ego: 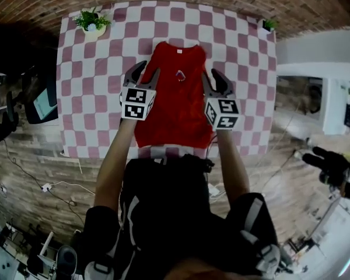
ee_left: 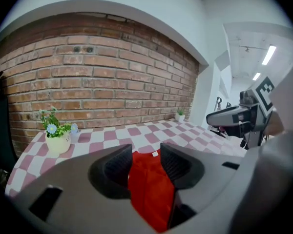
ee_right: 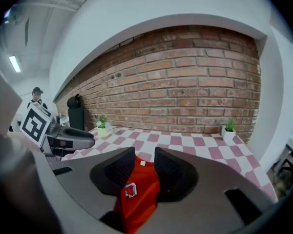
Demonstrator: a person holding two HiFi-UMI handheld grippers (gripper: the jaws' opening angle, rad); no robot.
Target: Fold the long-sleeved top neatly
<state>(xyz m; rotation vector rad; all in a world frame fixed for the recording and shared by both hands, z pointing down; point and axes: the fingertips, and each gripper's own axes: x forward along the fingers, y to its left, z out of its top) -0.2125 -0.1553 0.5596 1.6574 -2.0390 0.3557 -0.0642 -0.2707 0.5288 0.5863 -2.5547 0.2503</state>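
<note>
A red long-sleeved top [ego: 174,107] lies flat along the middle of the pink-and-white checked table [ego: 93,98], collar at the far end, hem at the near edge, sleeves not showing at the sides. A small print [ego: 179,74] marks its chest. My left gripper [ego: 144,74] hovers at the top's left edge and my right gripper [ego: 213,79] at its right edge. Both are open and hold nothing. In the left gripper view the top [ee_left: 149,189] shows through the gap of the gripper [ee_left: 145,162]; in the right gripper view the top [ee_right: 139,194] shows likewise through the gripper [ee_right: 145,172].
A flowering plant in a pale pot [ego: 93,23] stands at the table's far left corner, and a small green plant [ego: 268,25] at the far right corner. A brick wall [ee_left: 112,82] runs behind the table. Gear and cables lie on the floor at the left.
</note>
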